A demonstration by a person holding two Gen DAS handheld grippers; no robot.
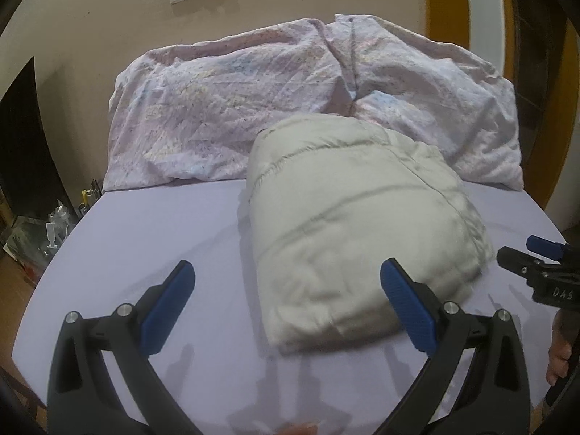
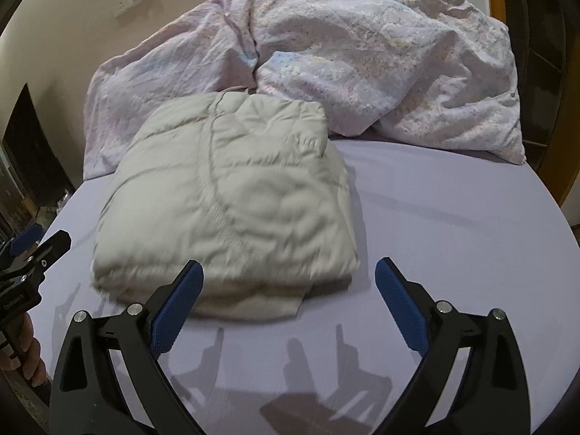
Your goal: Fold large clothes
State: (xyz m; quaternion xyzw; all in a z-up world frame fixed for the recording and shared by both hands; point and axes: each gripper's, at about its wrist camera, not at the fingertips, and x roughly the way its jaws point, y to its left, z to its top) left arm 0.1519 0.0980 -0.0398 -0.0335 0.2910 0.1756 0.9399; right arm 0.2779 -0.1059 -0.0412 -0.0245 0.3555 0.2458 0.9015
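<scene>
A cream padded jacket (image 1: 355, 217) (image 2: 232, 210) lies folded into a thick bundle on the lilac bed sheet (image 1: 145, 235) (image 2: 453, 235). My left gripper (image 1: 286, 264) hovers open just short of the bundle's near edge, and its blue pads grip nothing. My right gripper (image 2: 289, 262) is open too, level with the bundle's near right corner, and holds nothing. In the left wrist view the right gripper (image 1: 525, 250) shows at the right edge, beside the jacket. The left gripper (image 2: 41, 241) shows at the left edge of the right wrist view.
A crumpled pale patterned duvet (image 1: 253, 108) (image 2: 362, 72) is heaped along the far side of the bed, against the wall and touching the jacket's far end. A person's hand (image 1: 560, 355) (image 2: 29, 359) holds each gripper handle. Clutter stands on the floor (image 1: 54, 224) left of the bed.
</scene>
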